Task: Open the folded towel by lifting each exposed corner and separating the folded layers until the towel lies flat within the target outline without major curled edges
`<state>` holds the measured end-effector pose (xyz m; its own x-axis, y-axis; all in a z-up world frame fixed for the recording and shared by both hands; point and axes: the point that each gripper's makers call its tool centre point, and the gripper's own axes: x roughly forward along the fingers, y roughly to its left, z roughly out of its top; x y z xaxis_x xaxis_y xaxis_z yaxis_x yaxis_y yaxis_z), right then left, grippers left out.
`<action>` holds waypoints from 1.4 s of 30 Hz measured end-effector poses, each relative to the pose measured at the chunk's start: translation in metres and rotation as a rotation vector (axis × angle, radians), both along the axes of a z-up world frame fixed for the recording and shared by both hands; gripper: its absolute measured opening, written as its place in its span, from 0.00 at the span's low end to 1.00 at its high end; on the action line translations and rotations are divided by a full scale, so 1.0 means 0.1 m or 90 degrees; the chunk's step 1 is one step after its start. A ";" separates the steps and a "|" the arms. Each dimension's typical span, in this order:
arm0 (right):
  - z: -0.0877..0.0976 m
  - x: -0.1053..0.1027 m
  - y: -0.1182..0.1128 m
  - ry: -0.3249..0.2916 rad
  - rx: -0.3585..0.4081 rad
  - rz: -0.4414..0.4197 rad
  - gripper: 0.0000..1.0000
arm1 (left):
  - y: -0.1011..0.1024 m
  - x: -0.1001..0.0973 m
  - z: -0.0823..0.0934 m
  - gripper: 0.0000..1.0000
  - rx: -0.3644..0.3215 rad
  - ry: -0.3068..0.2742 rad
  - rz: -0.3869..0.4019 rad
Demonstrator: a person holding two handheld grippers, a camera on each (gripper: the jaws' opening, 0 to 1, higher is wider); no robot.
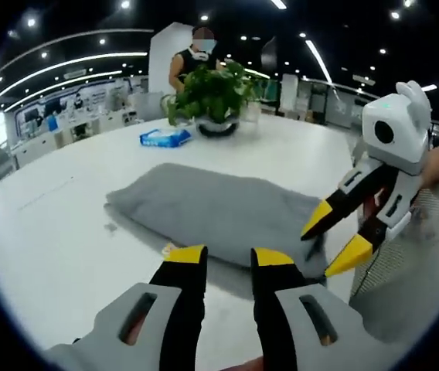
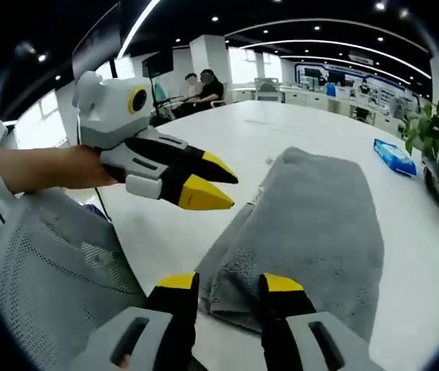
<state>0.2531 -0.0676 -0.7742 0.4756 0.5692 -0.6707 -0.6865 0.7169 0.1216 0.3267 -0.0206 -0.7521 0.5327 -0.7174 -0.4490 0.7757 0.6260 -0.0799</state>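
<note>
Currently grey towel lies folded on white bench. Left gripper and right gripper both hover near towel edge, jaws apart, nothing held.

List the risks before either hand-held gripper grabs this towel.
1. The grey towel is still folded, so jaws closing on its thick near edge may pinch both layers and drag it rather than open it.
2. The left hand-held gripper and right hand-held gripper hover close together and may collide.
</note>
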 end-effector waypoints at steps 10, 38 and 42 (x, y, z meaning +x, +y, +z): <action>-0.21 -0.03 -0.04 -0.010 -0.093 0.044 0.26 | -0.04 -0.12 -0.28 0.21 0.065 0.036 -0.026; 0.06 0.23 -0.40 -0.053 -0.111 -0.103 0.01 | -0.18 -0.35 -0.48 0.21 0.111 0.035 -0.103; 0.14 0.33 -0.60 -0.078 -0.128 -0.166 0.01 | -0.18 -0.35 -0.49 0.22 0.105 0.038 -0.102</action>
<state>0.2863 -0.1278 -0.7604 0.6718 0.2805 -0.6856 -0.4776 0.8715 -0.1114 0.2916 -0.0383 -0.8007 0.3865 -0.7048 -0.5948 0.8634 0.5032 -0.0352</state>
